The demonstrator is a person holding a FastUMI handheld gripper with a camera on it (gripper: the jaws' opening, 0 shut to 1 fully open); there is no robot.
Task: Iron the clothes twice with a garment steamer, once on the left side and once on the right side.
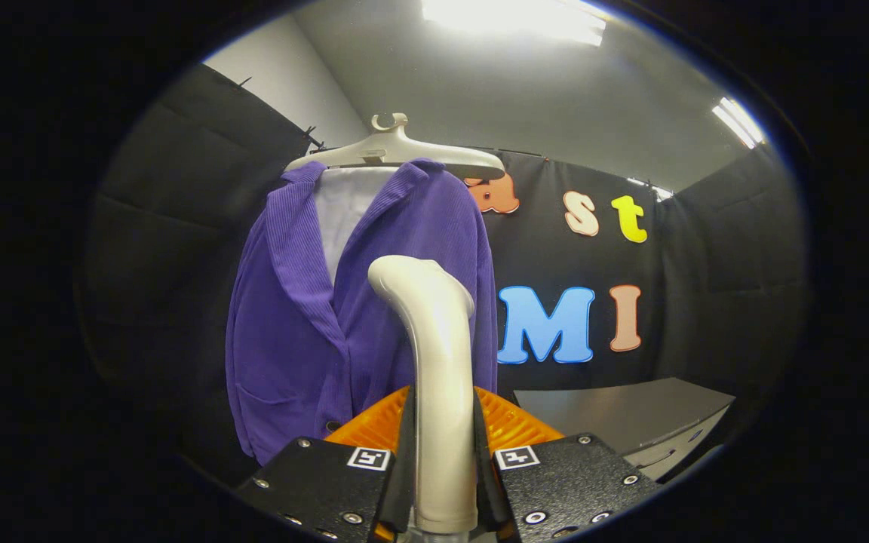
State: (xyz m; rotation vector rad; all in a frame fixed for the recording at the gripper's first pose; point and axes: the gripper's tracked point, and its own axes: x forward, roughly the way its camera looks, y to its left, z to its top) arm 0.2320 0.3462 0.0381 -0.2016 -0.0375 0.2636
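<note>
- Currently the gripper point(443, 467) is clamped on the handle of the garment steamer point(434, 362): both fingers press its sides, and the handle rises upright between them, curving at the top toward the garment.
- The purple jacket point(306, 317) hangs on a pale hanger point(393, 151) just beyond the steamer head and offset toward the gripper's left; its long axis runs vertically, from collar down to hem.
- The steamer head sits over the jacket's right-hand front panel (whether it touches the cloth cannot be told from this view).
- Judgement: the coming pass depends on keeping the head facing the cloth while travelling along the vertical axis of one panel; the other panel then requires a sideways shift to the left.
- Surface: ribbed cloth, hanging free, likely to give under pressure.
- Room: black booth wall point(706, 249) behind; a grey cabinet point(631, 415) stands to the right, well apart from the jacket.
</note>
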